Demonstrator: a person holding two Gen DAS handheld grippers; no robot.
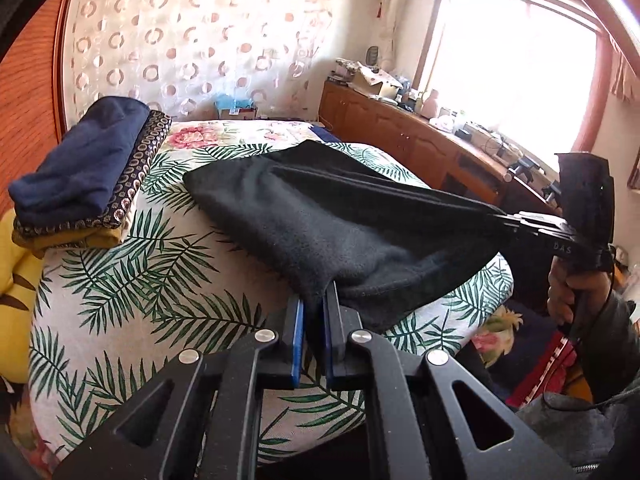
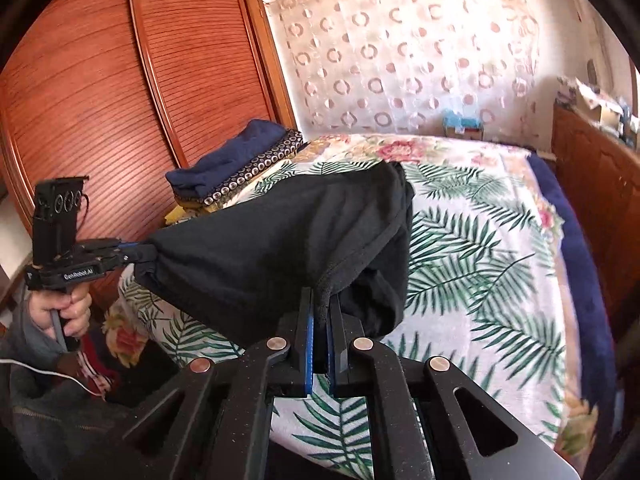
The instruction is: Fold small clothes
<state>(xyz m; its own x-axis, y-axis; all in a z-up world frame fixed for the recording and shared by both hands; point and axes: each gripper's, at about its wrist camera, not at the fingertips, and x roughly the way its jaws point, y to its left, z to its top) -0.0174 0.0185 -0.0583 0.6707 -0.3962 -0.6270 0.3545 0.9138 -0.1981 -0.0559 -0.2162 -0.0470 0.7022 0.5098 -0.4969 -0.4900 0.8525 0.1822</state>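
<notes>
pinching opposite corners, left tongs (image 1: 316,300) and right tongs (image 2: 322,306) were clamped on the black garment (image 1: 320,216), stretching it ahead over the bed (image 1: 160,280) to fold.

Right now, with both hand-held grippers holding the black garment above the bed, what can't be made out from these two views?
- What kind of black garment it is: bunched, both views.
- Bedspread beneath it: covered by the cloth.
- Lower pieces in the folded stack: the navy top piece covers them.
- Items on the wooden cabinet: small, washed out by window glare, left wrist view.
- Pads of the left hand-held gripper and right hand-held gripper: wrapped in fabric.
</notes>
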